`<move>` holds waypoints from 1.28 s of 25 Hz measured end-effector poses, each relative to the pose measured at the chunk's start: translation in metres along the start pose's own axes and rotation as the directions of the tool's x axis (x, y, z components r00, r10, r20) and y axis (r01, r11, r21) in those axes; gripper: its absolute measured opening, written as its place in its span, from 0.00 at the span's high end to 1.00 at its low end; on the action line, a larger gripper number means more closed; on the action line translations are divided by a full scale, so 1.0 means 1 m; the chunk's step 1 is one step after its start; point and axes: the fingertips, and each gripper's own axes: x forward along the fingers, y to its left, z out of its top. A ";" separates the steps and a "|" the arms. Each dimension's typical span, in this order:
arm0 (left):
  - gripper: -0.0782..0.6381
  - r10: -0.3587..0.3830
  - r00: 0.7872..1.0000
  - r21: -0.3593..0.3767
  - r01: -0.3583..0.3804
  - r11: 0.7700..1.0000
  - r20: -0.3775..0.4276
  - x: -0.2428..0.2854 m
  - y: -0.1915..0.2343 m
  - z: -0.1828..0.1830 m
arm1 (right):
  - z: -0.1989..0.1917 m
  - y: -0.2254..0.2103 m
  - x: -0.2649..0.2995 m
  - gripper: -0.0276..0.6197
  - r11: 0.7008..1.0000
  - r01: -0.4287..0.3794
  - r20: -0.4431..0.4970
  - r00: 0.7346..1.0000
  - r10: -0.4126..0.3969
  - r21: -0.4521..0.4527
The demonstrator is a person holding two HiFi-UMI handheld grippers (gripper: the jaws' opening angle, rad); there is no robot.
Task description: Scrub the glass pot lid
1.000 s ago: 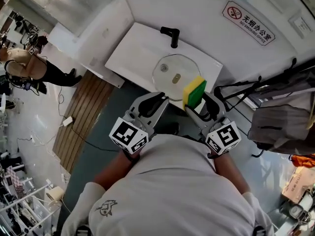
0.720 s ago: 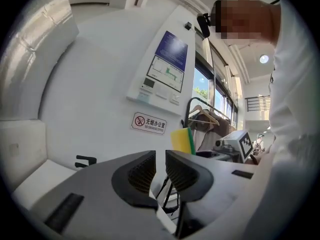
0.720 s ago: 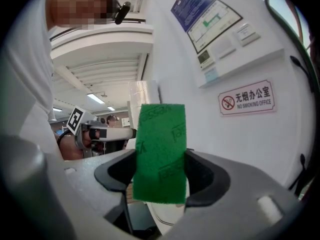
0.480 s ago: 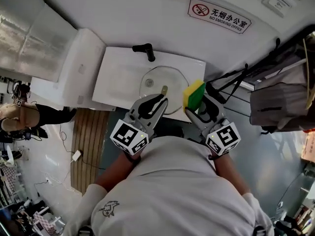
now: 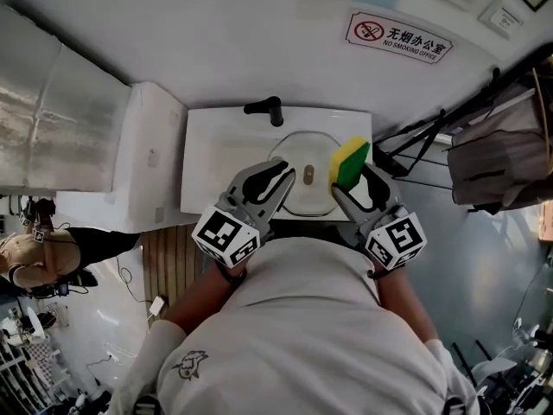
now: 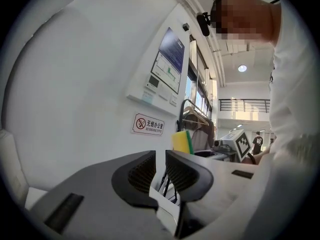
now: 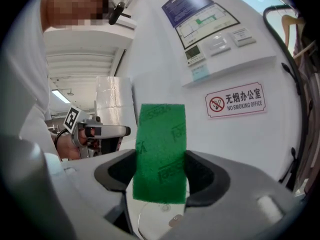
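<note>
The glass pot lid (image 5: 313, 195) lies in the white sink (image 5: 216, 158) below a black faucet (image 5: 266, 108). Its small knob shows beside my left gripper's tip. My left gripper (image 5: 285, 178) hovers over the lid's left part. Its jaws (image 6: 161, 166) stand a narrow gap apart with nothing seen between them. My right gripper (image 5: 352, 180) is shut on a yellow and green sponge (image 5: 349, 161) held upright over the lid's right edge. In the right gripper view the green side (image 7: 161, 149) fills the jaws (image 7: 161, 176), with the lid (image 7: 155, 219) below.
A no-smoking sign (image 5: 399, 37) and a control panel (image 7: 210, 29) hang on the wall behind the sink. A white cabinet (image 5: 143, 158) adjoins the sink's left side. A rack with hanging clothes (image 5: 492, 158) stands to the right. A person (image 5: 34, 262) stands far left.
The view has swung so that the sink and lid now lie straight ahead. Both grippers have moved over the basin. The sponge has stayed in the right gripper.
</note>
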 end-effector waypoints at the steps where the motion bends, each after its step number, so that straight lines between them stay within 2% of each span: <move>1: 0.81 -0.023 1.000 -0.010 0.023 1.000 -0.007 -0.005 0.006 -0.001 | -0.001 0.003 0.005 0.50 1.000 0.019 0.000 1.000 -0.019 0.004; 4: 0.81 -0.086 0.996 -0.049 0.085 0.995 -0.028 -0.018 0.023 -0.007 | -0.007 0.007 0.016 0.50 0.996 0.081 -0.004 0.997 -0.081 0.020; 8: 0.81 -0.110 0.991 -0.072 0.105 0.992 -0.079 -0.026 0.048 -0.032 | -0.018 0.007 0.022 0.50 0.989 0.147 -0.036 0.989 -0.145 0.037; 11: 0.81 -0.109 0.988 -0.103 0.098 0.990 -0.107 -0.026 0.061 -0.048 | -0.028 0.003 0.025 0.50 0.986 0.163 -0.066 0.985 -0.160 0.040; 15: 0.81 -0.070 0.985 -0.090 0.056 0.994 -0.158 -0.023 0.075 -0.071 | -0.048 -0.006 0.029 0.50 0.984 0.167 -0.121 0.980 -0.159 0.057; 20: 0.78 -0.045 0.974 -0.159 0.010 0.987 -0.220 -0.021 0.094 -0.101 | -0.077 -0.025 0.040 0.50 0.987 0.154 -0.211 0.967 -0.141 0.046; 24: 0.71 -0.059 0.946 -0.255 -0.026 0.967 -0.319 -0.016 0.109 -0.149 | -0.113 -0.041 0.050 0.50 0.987 0.143 -0.317 0.941 -0.115 0.067; 28: 0.69 -0.067 0.925 -0.344 -0.071 0.936 -0.373 -0.015 0.128 -0.194 | -0.143 -0.050 0.063 0.50 0.988 0.121 -0.395 0.916 -0.073 0.099; 32: 0.68 -0.069 0.899 -0.411 -0.129 0.902 -0.432 -0.015 0.149 -0.239 | -0.185 -0.064 0.075 0.50 0.984 0.125 -0.480 0.876 -0.049 0.127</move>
